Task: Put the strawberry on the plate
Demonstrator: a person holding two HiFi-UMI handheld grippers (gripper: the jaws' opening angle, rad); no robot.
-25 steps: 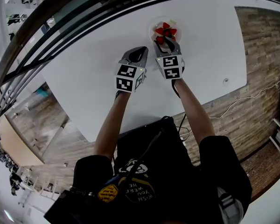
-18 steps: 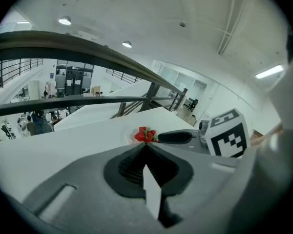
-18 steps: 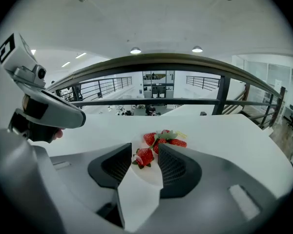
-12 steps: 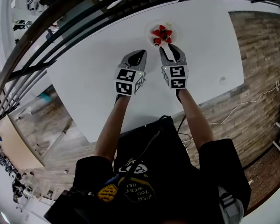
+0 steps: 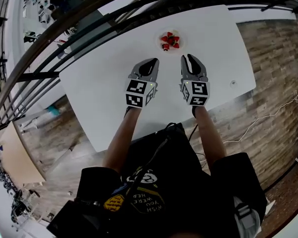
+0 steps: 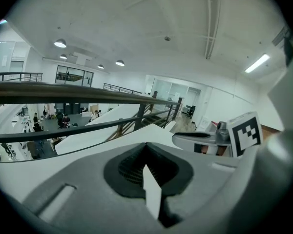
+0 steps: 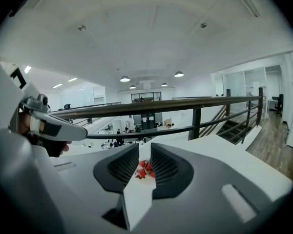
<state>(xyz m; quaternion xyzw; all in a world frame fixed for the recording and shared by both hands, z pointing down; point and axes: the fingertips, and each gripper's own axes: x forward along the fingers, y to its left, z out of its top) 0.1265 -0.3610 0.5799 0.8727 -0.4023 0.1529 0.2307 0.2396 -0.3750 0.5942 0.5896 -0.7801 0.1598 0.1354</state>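
Note:
Several red strawberries [image 5: 170, 39] lie in a heap on a small white plate [image 5: 181, 35] at the far side of the white table [image 5: 104, 83]. My right gripper [image 5: 190, 58] hovers a short way in front of the plate, its jaws closing with nothing between them. In the right gripper view the strawberries [image 7: 144, 169] show through the gap of the right gripper [image 7: 144, 148], well beyond its tips. My left gripper [image 5: 149, 62] hangs beside it on the left, shut and empty. In the left gripper view, the left gripper [image 6: 146, 146] has its jaws met at the tips.
A dark railing [image 5: 64, 43] runs along the table's far and left side, with a drop to a lower floor behind it. A small round fitting [image 5: 233, 83] sits near the table's right edge. Wooden floor [image 5: 273, 83] lies to the right.
My right gripper has drawn back from the plate toward me and its jaws have narrowed. The strawberries stay on the plate. The left gripper has hardly moved.

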